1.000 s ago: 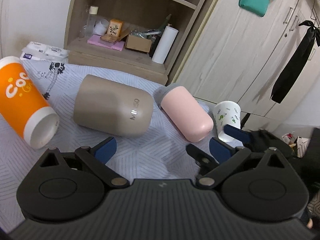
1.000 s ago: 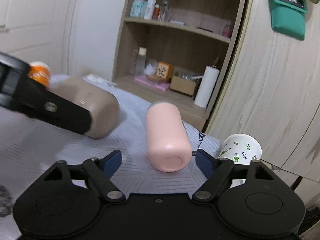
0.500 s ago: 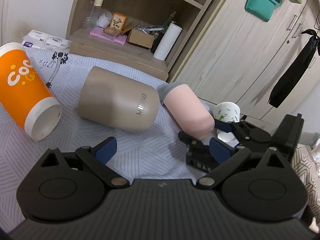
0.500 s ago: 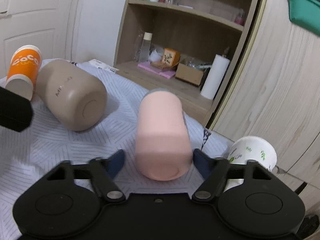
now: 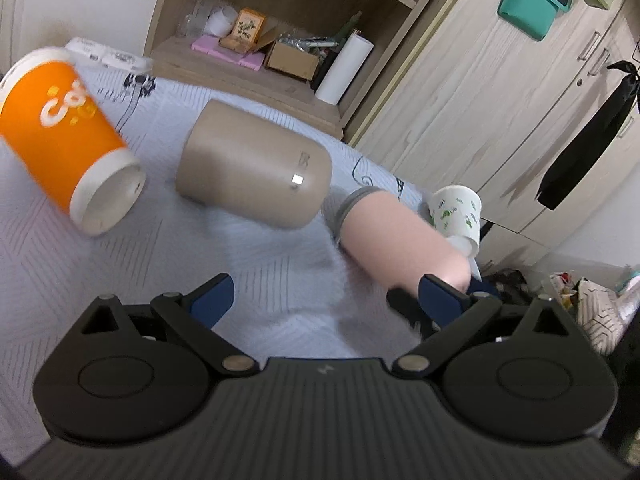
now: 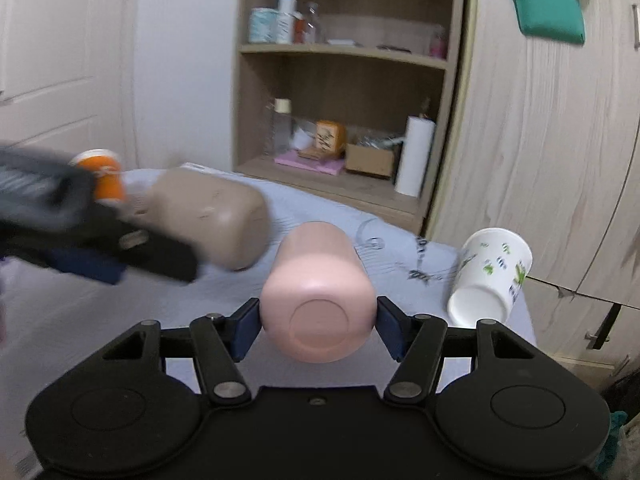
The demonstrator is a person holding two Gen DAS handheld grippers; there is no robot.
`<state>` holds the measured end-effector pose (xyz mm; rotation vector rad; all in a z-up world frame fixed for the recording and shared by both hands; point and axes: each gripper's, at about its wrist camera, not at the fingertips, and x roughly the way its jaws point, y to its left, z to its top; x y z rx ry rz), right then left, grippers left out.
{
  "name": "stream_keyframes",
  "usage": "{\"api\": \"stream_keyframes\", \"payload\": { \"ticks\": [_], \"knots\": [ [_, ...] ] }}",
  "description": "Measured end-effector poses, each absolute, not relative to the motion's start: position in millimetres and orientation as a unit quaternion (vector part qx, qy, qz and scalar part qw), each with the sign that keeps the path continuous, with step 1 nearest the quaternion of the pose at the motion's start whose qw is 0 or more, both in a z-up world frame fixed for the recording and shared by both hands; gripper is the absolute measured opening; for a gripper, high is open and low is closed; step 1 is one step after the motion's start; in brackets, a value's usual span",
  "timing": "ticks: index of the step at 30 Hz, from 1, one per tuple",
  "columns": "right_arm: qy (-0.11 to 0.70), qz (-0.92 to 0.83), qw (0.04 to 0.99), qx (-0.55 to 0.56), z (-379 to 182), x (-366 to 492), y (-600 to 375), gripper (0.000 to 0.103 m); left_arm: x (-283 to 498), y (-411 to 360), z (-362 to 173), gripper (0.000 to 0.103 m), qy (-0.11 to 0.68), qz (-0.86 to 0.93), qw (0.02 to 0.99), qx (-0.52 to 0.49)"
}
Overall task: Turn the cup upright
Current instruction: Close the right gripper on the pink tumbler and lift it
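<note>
Place: it was a home bedroom.
Signs: wardrobe [image 5: 480, 92], cluttered shelf [image 6: 340, 120], patterned sheet [image 5: 248, 280].

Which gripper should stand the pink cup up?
The right gripper: its fingers already bracket the lying pink plastic cup at its base. The left gripper is open, holding nothing.
</note>
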<state>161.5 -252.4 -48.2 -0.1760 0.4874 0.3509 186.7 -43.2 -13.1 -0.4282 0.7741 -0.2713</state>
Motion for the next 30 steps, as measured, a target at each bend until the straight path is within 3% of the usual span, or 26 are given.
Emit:
{"api": "stream_keyframes", "payload": {
  "ticks": [12, 28, 30],
  "knots": [
    [0.22, 0.12, 0.968, 0.007, -59.0, 85.5, -226.7, 0.067, 145.3, -1.5, -10.0, 0.1, 0.374, -0.155, 0.878, -0.254],
    [0.314, 0.185, 0.929, 0.066, -69.7, 89.8, -204.8, 0.068, 167.4, 24.6, -37.7, 0.099, 0.412, -0.174, 0.848, -0.284],
    [0.322, 0.203, 0.922, 0.066, -65.4, 91.9, -205.8, 0.07, 169.6, 21.4, -41.1, 0.089, 0.415, -0.172, 0.85, -0.273]
  ]
}}
